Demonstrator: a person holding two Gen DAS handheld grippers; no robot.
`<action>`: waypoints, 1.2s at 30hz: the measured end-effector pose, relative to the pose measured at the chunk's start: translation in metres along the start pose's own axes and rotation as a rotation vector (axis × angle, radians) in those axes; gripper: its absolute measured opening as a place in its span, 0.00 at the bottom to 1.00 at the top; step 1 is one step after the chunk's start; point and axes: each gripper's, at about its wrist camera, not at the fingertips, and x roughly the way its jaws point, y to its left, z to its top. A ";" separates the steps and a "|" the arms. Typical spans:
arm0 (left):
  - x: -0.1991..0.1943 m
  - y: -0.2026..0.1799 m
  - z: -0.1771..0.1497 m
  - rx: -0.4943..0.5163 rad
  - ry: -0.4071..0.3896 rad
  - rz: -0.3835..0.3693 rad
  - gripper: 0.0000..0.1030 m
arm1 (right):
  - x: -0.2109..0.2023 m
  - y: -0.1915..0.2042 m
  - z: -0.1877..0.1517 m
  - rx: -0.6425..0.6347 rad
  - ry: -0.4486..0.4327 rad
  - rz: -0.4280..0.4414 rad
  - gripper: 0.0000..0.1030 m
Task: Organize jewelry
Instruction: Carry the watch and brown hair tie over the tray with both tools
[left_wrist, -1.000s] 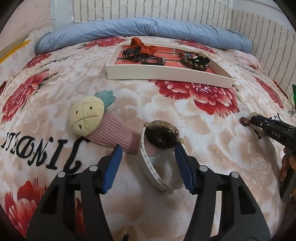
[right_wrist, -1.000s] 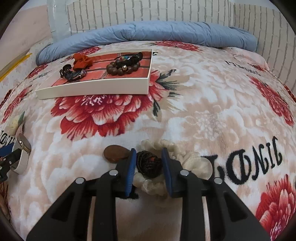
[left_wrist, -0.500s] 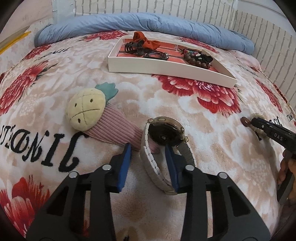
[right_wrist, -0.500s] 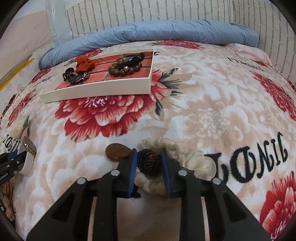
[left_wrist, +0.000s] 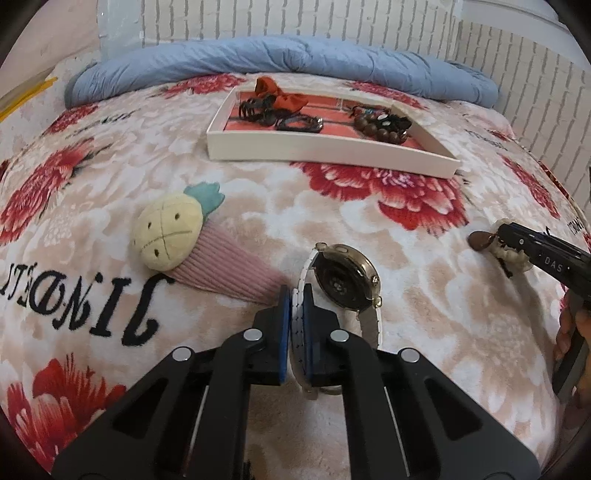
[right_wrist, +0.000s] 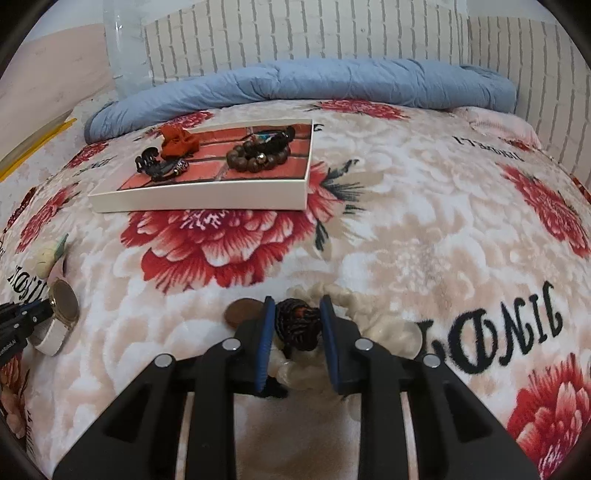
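My left gripper (left_wrist: 295, 314) is shut on the white strap of a gold-cased watch (left_wrist: 343, 277) that lies on the floral blanket. It also shows in the right wrist view (right_wrist: 62, 302). My right gripper (right_wrist: 297, 325) is shut on the dark beaded knot (right_wrist: 297, 325) of a cream scrunchie (right_wrist: 384, 325), beside a brown oval piece (right_wrist: 242, 314). A white tray (left_wrist: 332, 151) with a red floor stands farther back and holds an orange bow (left_wrist: 280, 94), black hair clips (left_wrist: 266, 110) and a brown bead bracelet (left_wrist: 380, 125).
A plush pineapple on a pink ribbed cone (left_wrist: 173, 236) lies left of the watch. A blue rolled duvet (left_wrist: 280, 62) runs along the white brick wall behind the tray. The right gripper's body (left_wrist: 546, 254) reaches in from the right.
My left gripper has closed from wide open onto the watch strap and lifted the watch a little. My right gripper has stayed shut on the scrunchie's knot.
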 end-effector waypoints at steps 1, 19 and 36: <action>-0.002 0.000 0.001 0.000 -0.005 -0.008 0.05 | -0.001 0.001 0.001 -0.001 -0.004 0.000 0.25; -0.024 0.001 0.066 0.030 -0.118 -0.018 0.05 | -0.010 0.013 0.050 -0.034 -0.078 -0.007 0.24; 0.052 0.010 0.174 -0.033 -0.088 0.009 0.05 | 0.032 0.050 0.144 -0.061 -0.113 0.002 0.24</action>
